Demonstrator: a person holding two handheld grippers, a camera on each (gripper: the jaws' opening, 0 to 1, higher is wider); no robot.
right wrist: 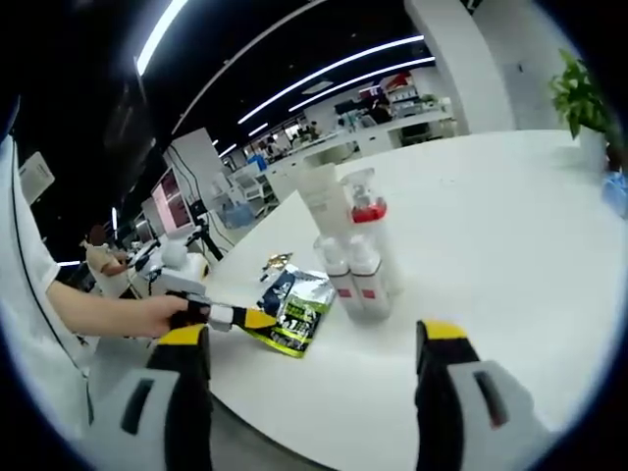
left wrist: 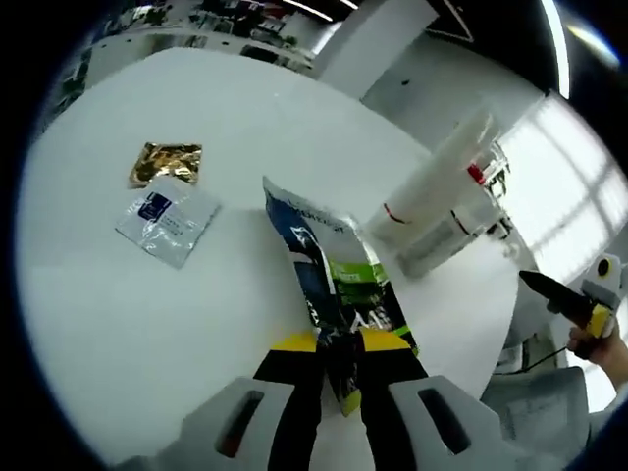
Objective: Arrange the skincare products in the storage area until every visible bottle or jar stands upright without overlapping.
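Left gripper (left wrist: 339,343) was clamped on a dark blue and green sachet (left wrist: 334,285); right gripper (right wrist: 312,343) stood with its jaws spread wide and bare.

In the left gripper view the sachet rose from between the yellow-tipped jaws over the white round table (left wrist: 88,294), with a gold foil packet (left wrist: 167,162) and a white sachet with a blue label (left wrist: 167,221) lying just beside each other farther off, and a white tube (left wrist: 437,182) standing next to clear bottles (left wrist: 442,235) near the table edge. In the right gripper view the bottles, one with a red collar (right wrist: 368,213), stood upright in a tight cluster beside the tube, and the held sachet lay against the table just beside them.
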